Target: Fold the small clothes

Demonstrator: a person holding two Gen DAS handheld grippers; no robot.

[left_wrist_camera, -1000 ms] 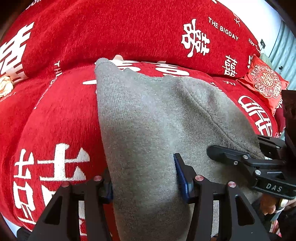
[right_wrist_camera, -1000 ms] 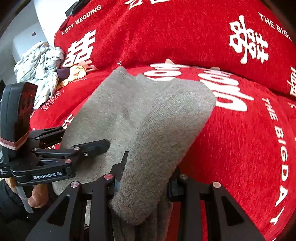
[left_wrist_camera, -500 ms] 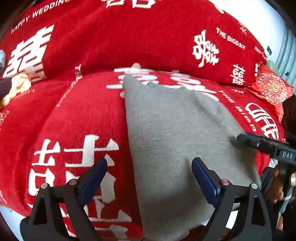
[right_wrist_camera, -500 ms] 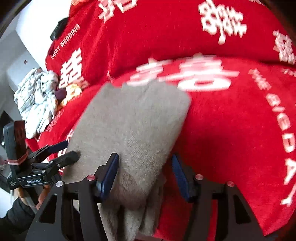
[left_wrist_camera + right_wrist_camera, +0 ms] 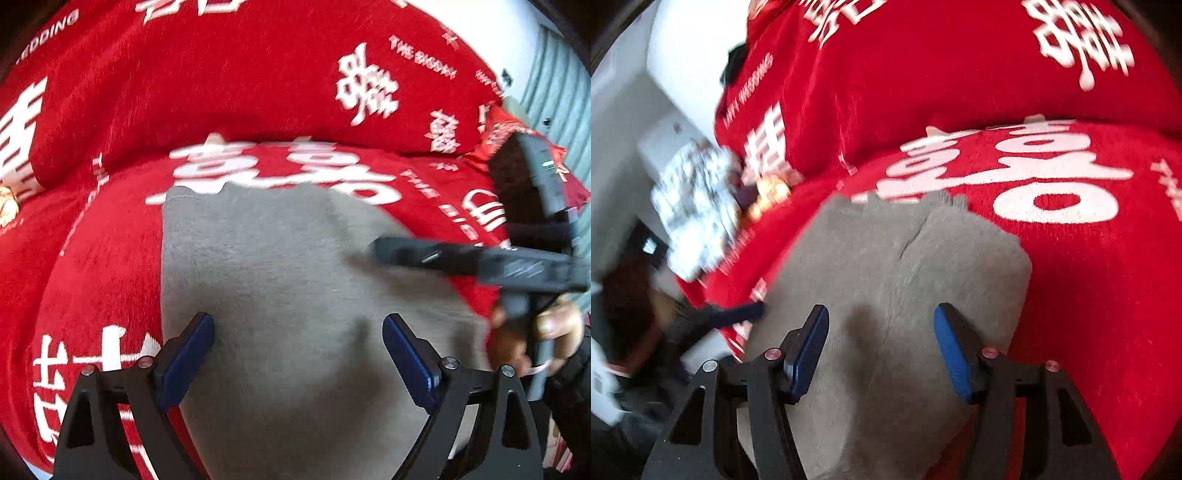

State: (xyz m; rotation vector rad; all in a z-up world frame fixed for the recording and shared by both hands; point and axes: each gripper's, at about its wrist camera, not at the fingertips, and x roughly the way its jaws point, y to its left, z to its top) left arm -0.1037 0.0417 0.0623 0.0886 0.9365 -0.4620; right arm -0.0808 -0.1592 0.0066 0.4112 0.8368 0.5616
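Grey knit garment (image 5: 280,295) folded flat on red cover (image 5: 229,85) with white lettering. Left gripper (image 5: 298,350) above its near part, blue pads spread wide, gripping nothing. Right gripper (image 5: 384,248) reaching in from the right over the cloth's right edge, hand (image 5: 532,332) blurred.

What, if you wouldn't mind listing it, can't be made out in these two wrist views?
- Grey garment: its near end runs off the bottom edge in both views; its type is unclear.
- Pale patterned bundle, right wrist view: motion blur hides what it is.
- Right gripper, left wrist view: blurred, only one of its fingers separable.
- Small white lettering on the red cover: smeared, partly unreadable.
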